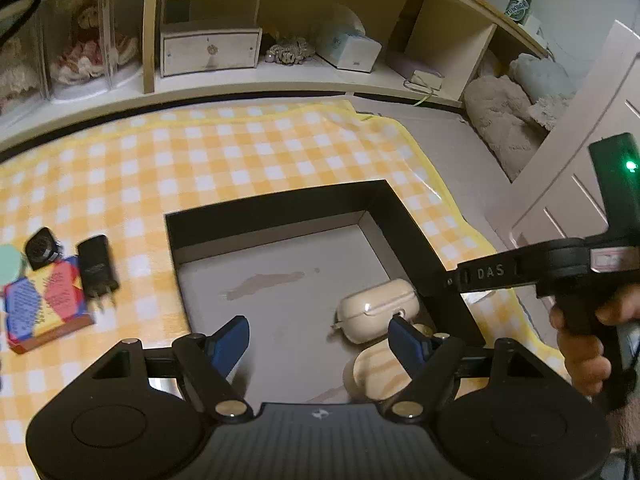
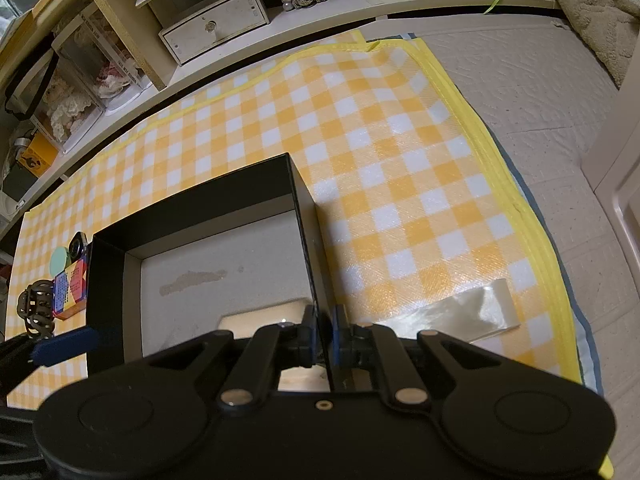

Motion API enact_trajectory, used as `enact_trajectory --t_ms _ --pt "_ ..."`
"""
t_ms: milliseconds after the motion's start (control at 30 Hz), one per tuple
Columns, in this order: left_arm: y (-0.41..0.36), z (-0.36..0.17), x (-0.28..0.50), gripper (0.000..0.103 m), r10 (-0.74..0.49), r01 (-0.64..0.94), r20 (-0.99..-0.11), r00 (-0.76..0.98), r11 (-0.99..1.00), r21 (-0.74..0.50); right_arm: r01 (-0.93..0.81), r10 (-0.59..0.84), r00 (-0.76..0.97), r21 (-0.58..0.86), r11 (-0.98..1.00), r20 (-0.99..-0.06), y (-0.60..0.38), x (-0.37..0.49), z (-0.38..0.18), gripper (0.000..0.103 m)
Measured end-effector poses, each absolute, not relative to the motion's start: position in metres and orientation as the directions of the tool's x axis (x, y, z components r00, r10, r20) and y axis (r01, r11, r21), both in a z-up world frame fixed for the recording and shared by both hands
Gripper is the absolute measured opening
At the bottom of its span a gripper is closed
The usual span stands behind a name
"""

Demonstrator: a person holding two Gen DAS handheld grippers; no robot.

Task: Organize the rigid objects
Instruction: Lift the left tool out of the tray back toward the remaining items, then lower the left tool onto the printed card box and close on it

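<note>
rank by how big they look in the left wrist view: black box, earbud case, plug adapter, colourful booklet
1. black box
2. colourful booklet
3. earbud case
4. plug adapter
The earbud case lies nearer the camera, so places 2 to 4 are unsure.

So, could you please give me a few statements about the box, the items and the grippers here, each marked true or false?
1. A beige earbud case lies inside the black box. True.
2. The right hand-held gripper is open above the cloth. False: it is shut on the box's right wall.
3. The black charger plug is already in the box. False: it lies on the checked cloth, left of the box.
4. The left hand-held gripper holds nothing. True.
</note>
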State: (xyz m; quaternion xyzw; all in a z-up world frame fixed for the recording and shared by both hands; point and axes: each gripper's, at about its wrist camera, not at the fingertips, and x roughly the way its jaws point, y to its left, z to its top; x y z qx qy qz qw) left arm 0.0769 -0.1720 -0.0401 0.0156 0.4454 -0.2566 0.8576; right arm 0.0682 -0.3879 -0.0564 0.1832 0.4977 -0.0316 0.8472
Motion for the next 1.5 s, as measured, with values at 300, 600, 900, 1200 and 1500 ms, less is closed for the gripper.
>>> enact_trajectory --t_ms 300,600,900,1200,1500 --pt "-0.143 -0.015 0.065 0.1 -0.375 0.411 -0.766 0.523 0.898 -0.159 0.235 0.127 0.502 0.276 0.932 -0.856 -0.388 0.068 -0.057 0.008" --pt "-0.108 -0.002 0.063 0.103 -0.298 0.373 -0.739 0.604 0.925 -0.068 0.235 0.12 0.499 0.267 0.935 -0.858 -0.387 0.067 -0.056 0.008" --pt "-0.071 -0.005 0.075 0.103 -0.24 0.29 -0.751 0.615 0.955 -0.068 0.234 0.118 0.498 0.265 0.935 -0.859 -0.386 0.067 -0.057 0.008" --pt "-0.042 -0.019 0.098 0.103 -0.174 0.168 -0.758 0.628 0.982 -0.085 0.234 0.117 0.498 0.262 0.936 -0.859 -0.386 0.067 -0.056 0.007" --pt "-0.028 -0.054 0.127 0.103 -0.131 0.096 -0.798 0.589 0.991 -0.093 0.233 0.114 0.495 0.258 0.938 -0.861 -0.386 0.068 -0.057 0.007"
